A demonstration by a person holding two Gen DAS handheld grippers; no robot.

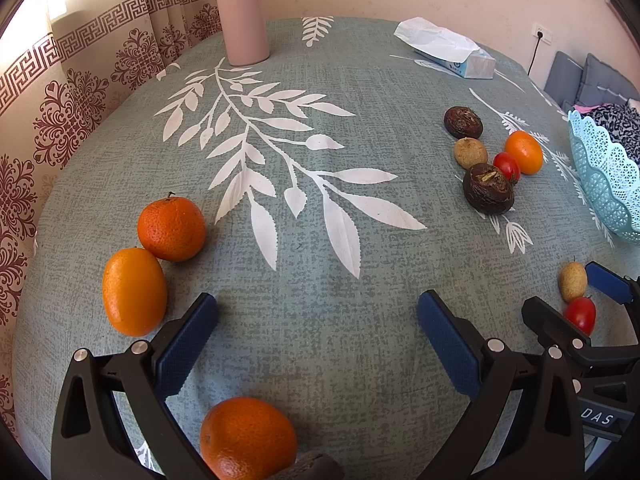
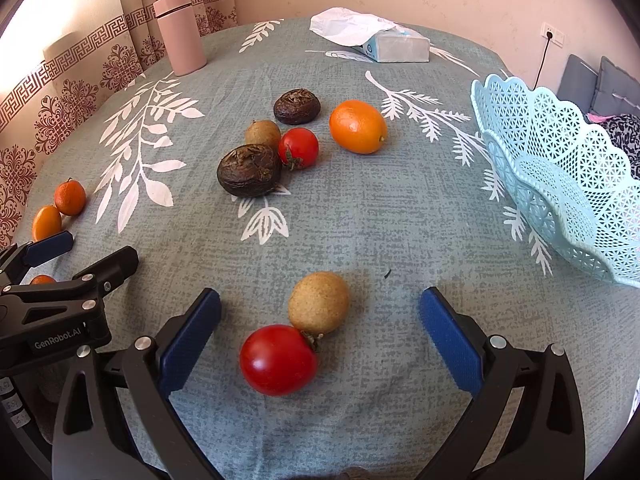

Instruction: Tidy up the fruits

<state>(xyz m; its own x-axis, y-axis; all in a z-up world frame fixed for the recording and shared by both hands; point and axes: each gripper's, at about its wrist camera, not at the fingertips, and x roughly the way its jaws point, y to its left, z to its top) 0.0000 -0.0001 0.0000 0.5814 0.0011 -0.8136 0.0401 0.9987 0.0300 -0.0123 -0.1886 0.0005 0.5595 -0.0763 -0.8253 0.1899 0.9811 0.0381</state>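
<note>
Right gripper point(image 2: 320, 332) is held spread wide, nothing pinched, with the near red tomato point(image 2: 279, 359) and the tan round fruit point(image 2: 319, 303) touching each other between its fingers. Left gripper point(image 1: 318, 336) is likewise spread and empty over bare cloth, an orange point(image 1: 248, 438) lying near beneath it. The tomato is probably taken first; it should be centred between the pads and closed on gently, as its skin looks soft, and the tan fruit may be nudged. The light blue lattice basket point(image 2: 560, 168) stands empty at right. A grey leaf-print tablecloth point(image 2: 360, 220) covers the surface; a pink flask point(image 2: 180, 32) and tissue pack point(image 2: 384, 40) stand far, a curtain behind.
</note>
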